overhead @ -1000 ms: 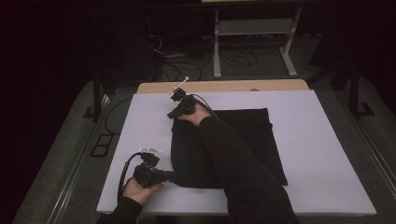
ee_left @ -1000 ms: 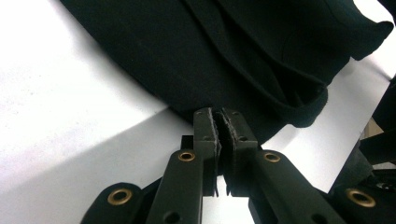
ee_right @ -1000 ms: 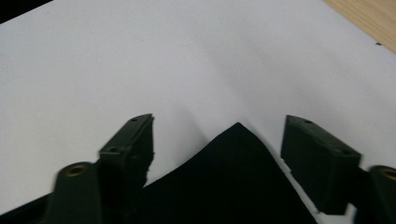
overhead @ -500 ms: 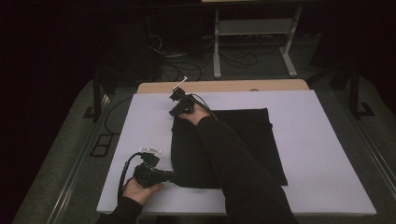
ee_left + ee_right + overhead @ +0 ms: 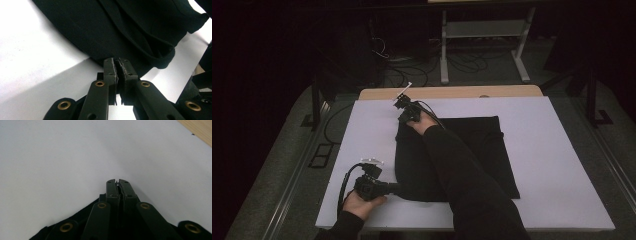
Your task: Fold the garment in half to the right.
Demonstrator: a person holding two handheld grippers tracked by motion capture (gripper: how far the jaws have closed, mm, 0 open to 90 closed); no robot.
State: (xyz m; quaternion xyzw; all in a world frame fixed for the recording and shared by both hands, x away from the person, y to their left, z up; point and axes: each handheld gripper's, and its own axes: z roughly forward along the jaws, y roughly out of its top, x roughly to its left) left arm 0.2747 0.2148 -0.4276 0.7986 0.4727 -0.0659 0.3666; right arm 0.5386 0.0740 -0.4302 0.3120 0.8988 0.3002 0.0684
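Black cloth (image 5: pixel 472 150) is laid flat on the white board (image 5: pixel 562 150), roughly at its middle, with its left edge bulging outward in a curve.

At the near left corner of the cloth, the left gripper (image 5: pixel 393 188) is held level by the left hand (image 5: pixel 359 202), pointing rightward into the hem. In the left gripper view the left gripper (image 5: pixel 118 62) is seen with its jaws drawn together, and the cloth (image 5: pixel 125 30) edge is pinched between the pads (a thin fold of dark fabric is visible in the slit). Beyond the jaws, the cloth is seen lying in soft folds, with a rounded hem lobe resting on the board (image 5: pixel 37 62).

Further right and farther from the person, at the far left corner of the cloth, the right gripper (image 5: pixel 404 114) is placed, its arm in a dark sleeve (image 5: pixel 462 180) lying across the fabric. Its jaws have just been closing. In the right gripper view the right gripper (image 5: pixel 117 182) is seen with the jaws brought together, and a sliver of fabric is caught between the pads; the cloth (image 5: pixel 82 217) corner is seen spread beneath the jaw arms, with bare board (image 5: pixel 75 152) ahead.

Behind the board, a strip of wooden tabletop (image 5: pixel 452 92) is exposed along the far edge (also seen at the upper right corner of the right gripper view). Beyond the table, a pale frame (image 5: pixel 484 30) is seen standing on the dim floor.
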